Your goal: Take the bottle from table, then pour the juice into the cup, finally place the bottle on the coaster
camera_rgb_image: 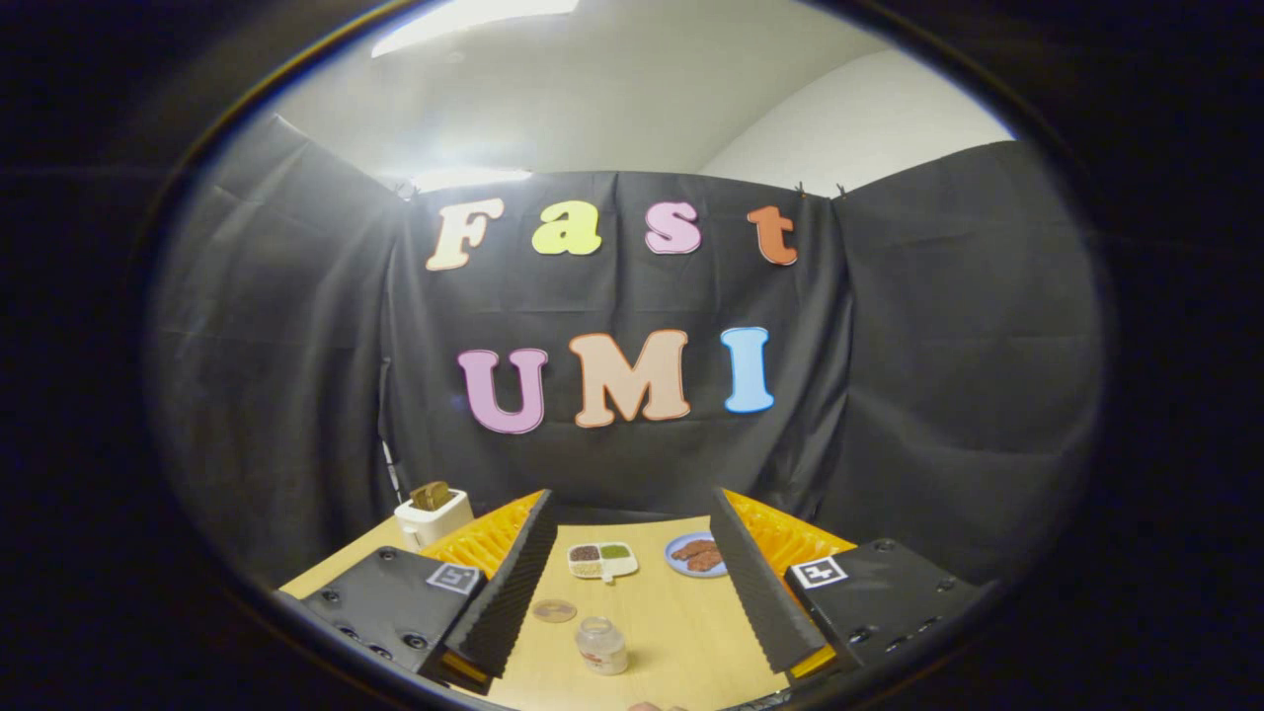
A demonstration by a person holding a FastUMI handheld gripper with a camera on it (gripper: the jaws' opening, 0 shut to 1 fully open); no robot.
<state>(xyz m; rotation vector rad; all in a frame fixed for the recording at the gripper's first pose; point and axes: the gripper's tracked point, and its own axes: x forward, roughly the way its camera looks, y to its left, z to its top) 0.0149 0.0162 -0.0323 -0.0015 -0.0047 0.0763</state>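
— Where do the jaws stand?
— Spread wide, holding nothing, above the pale wooden desk (681,632).
— And the cup?
— The small clear glass cup (601,645) stands between them, just beside a round transparent coaster (554,610).

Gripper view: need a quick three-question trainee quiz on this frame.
1. True or false: the gripper has its jaws shut on the cup.
2. Which lies nearest the cup? A) coaster B) toaster C) blue plate
3. How many compartments does the divided dish have?
Key: 1 false, the jaws stand wide open, with the cup between them, untouched; 2 A; 3 three.
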